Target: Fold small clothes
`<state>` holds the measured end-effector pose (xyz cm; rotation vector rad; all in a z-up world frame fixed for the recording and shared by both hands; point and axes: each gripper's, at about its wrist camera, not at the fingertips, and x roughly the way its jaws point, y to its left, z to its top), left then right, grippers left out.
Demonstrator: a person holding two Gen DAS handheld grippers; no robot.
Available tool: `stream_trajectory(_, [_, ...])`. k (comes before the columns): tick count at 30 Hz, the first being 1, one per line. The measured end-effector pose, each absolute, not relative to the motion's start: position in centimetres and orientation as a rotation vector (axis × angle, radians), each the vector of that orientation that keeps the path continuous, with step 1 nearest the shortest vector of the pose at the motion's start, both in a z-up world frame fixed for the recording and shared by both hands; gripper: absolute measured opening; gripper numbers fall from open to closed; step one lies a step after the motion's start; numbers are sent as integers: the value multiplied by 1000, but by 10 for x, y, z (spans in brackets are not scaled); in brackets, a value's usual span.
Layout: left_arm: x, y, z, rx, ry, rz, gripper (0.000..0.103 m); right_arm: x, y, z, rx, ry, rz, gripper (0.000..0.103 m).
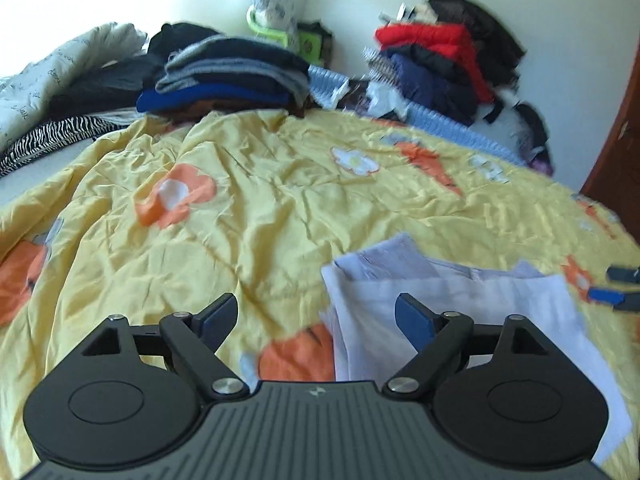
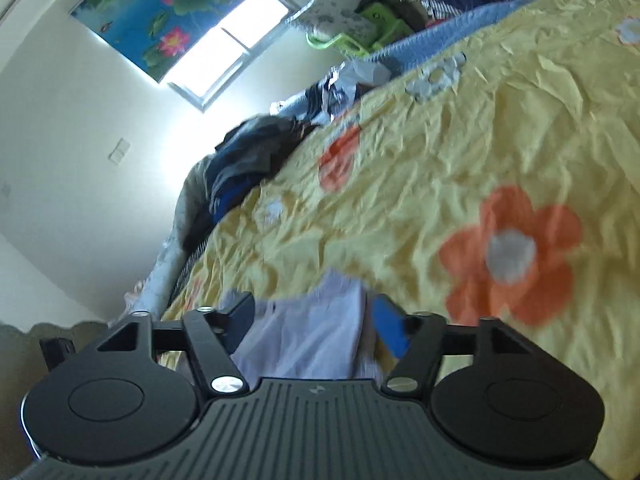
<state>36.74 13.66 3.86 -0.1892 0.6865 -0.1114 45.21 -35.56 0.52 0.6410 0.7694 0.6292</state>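
White garment on yellow bedspread

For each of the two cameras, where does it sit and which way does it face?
Left wrist: sits on the left gripper, level above the bed, facing across the yellow sheet to the clothes piles and window; its open fingers show, and the right gripper at the right edge.
Right wrist: sits on the right gripper, rolled sideways, facing along the sheet towards the window; its open fingers show, white cloth between them.
Shared: the sheet, the white cloth, the piles, the window.
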Motion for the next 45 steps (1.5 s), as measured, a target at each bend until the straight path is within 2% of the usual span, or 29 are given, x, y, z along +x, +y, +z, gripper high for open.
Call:
stream_trajectory(5, [346,157,9,-454,807,-190,87,422,-373,-31,784,1001,656,71])
stream_trajectory(6, [345,155,2,-474,830,-204,86,419,-373,-34,790,1008,663,69])
stream_trajectory(9, [345,149,-1,-511,826,-247,86,418,-365,-38,881,1055,716,76])
stream_trajectory(11, [348,148,-4,-589,832,-307,86,420,-353,-39,922,1089,766,83])
stream_trajectory(17, [344,142,-20,-736,858,-400,85,408,-311,-32,833,1150,867,85])
stream_trajectory(18, [343,142,-20,-742,858,-388,80,406,-307,-31,820,1146,872,85])
stream_trajectory(19, [341,141,-19,-734,869,-351,70,405,-305,-29,801,1138,863,81])
stream_trajectory(20, [343,140,-19,-714,899,-310,36,404,-304,-28,786,1135,834,56])
stream_trajectory(21, [346,140,-21,-704,941,-274,18,404,-302,-29,757,1143,790,31])
stream_trajectory(22, [348,144,-23,-731,957,-278,18,404,-301,-34,720,1164,756,18])
stream_trajectory(30, [353,134,-2,-662,993,-263,15,396,-307,-23,725,1108,754,17])
stream_trajectory(37, [296,134,8,-667,1056,-284,14,354,-330,-8,780,1125,755,17])
stream_trajectory(43, [266,135,-2,-685,1095,-261,14,301,-340,-22,846,1191,751,17])
stream_trajectory(45, [265,132,-4,-639,1083,-258,16,291,-344,-25,785,1158,717,19])
